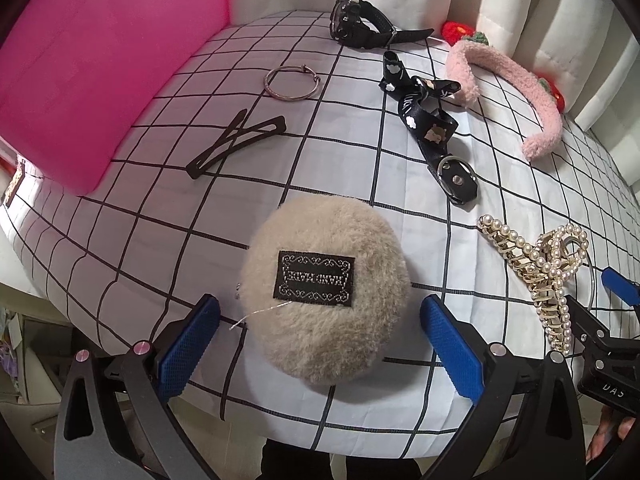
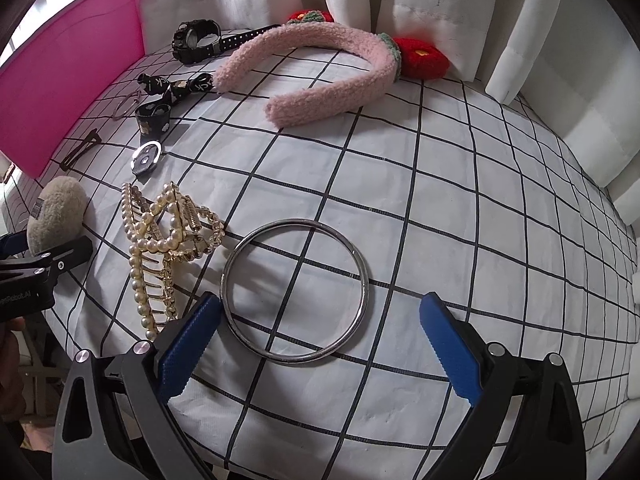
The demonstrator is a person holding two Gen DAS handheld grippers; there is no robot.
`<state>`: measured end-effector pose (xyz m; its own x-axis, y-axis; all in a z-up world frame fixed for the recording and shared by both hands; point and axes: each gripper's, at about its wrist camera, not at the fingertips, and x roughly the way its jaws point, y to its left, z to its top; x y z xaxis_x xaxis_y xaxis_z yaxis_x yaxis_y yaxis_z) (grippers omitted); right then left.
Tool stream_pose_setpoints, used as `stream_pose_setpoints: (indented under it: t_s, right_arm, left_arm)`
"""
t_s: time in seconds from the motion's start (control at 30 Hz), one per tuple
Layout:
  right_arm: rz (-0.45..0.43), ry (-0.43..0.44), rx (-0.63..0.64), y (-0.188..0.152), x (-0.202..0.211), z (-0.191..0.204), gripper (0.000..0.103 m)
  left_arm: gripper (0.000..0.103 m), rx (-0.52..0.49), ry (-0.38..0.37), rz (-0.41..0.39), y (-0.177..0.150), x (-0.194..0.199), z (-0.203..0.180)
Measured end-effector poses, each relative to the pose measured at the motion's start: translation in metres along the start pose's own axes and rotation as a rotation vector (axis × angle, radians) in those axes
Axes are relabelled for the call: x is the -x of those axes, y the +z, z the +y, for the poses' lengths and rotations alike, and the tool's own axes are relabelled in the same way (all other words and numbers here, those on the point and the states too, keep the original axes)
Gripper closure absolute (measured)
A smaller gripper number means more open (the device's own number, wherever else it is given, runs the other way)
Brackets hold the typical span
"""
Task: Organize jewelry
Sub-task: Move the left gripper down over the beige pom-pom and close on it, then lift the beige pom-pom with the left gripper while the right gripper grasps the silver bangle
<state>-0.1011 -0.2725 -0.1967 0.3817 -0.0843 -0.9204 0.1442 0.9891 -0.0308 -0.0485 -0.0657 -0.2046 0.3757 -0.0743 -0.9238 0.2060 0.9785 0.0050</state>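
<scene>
Puff (image 1: 326,286): beige, furry, round, black woven label on top; lies on grid-cloth surface (image 1: 360,128) between fingers of left claw (image 1: 320,340), both pads clear of it, claw released. Bangle (image 2: 296,292): thin silver ring, flat, between fingers of right claw (image 2: 320,340), left pad just beside rim, right pad apart; released too. Pearl clip (image 2: 168,240) between the two. Farther: black strap (image 1: 428,120), hair clips (image 1: 236,140), small ring (image 1: 291,84), pink headband (image 2: 320,64), watch (image 1: 356,24). Pink bin (image 1: 100,60) far left, nearer left claw.
</scene>
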Motion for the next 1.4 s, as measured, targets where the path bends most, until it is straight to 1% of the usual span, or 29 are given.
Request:
stream_pose_setpoints:
  t_s: [0.13, 0.2, 0.23, 0.27, 0.3, 0.33, 0.37, 0.4, 0.5, 0.57, 0.73, 0.87, 1.0, 1.17, 1.4]
  right_arm:
    - [0.002, 0.002, -0.007, -0.002, 0.001, 0.001, 0.009]
    - [0.006, 0.010, -0.004, -0.002, 0.002, 0.002, 0.009]
    - [0.005, 0.010, 0.001, -0.003, 0.002, 0.003, 0.010]
    - [0.005, 0.012, -0.001, -0.003, 0.002, 0.003, 0.011]
    - [0.003, 0.014, 0.001, -0.003, 0.003, 0.003, 0.012]
    - [0.002, 0.019, 0.011, -0.001, 0.004, 0.004, 0.017]
    - [-0.003, 0.025, 0.024, -0.001, 0.006, 0.006, 0.025]
    - [-0.011, 0.023, 0.037, 0.001, 0.008, 0.009, 0.033]
    - [-0.006, 0.025, 0.024, 0.002, 0.008, 0.010, 0.034]
    - [-0.009, 0.026, 0.019, 0.002, 0.009, 0.010, 0.034]
    - [-0.015, 0.044, -0.013, 0.002, 0.012, 0.007, 0.034]
    - [-0.027, 0.056, -0.022, 0.004, 0.019, 0.007, 0.035]
    - [-0.036, 0.062, -0.038, 0.006, 0.028, 0.005, 0.035]
    - [-0.051, 0.052, -0.048, 0.013, 0.037, 0.002, 0.035]
    - [-0.101, 0.038, -0.055, 0.024, 0.057, 0.003, 0.035]
  left_arm:
    - [0.006, -0.009, -0.001, 0.012, 0.002, 0.005, -0.001]
    - [0.009, -0.017, -0.009, 0.007, 0.002, 0.006, -0.003]
    - [0.016, -0.032, -0.016, -0.002, 0.003, 0.008, -0.005]
    - [0.024, -0.050, -0.024, -0.010, 0.003, 0.011, -0.009]
    - [0.029, -0.066, -0.030, -0.015, 0.003, 0.013, -0.012]
    - [0.037, -0.078, -0.036, -0.020, 0.002, 0.014, -0.014]
    - [0.042, -0.086, -0.041, -0.024, 0.002, 0.016, -0.016]
    - [0.045, -0.091, -0.046, -0.028, 0.001, 0.017, -0.017]
    - [0.056, -0.094, -0.055, -0.033, 0.001, 0.018, -0.017]
    - [0.059, -0.096, -0.059, -0.030, 0.002, 0.019, -0.016]
    - [0.061, -0.091, -0.060, -0.025, 0.004, 0.022, -0.011]
    - [0.061, -0.093, -0.058, -0.049, 0.006, 0.031, -0.006]
    - [0.061, -0.081, -0.074, -0.063, 0.010, 0.042, -0.002]
    - [0.061, -0.082, -0.089, -0.086, 0.018, 0.054, 0.000]
    - [0.061, -0.086, -0.109, -0.140, 0.030, 0.075, 0.001]
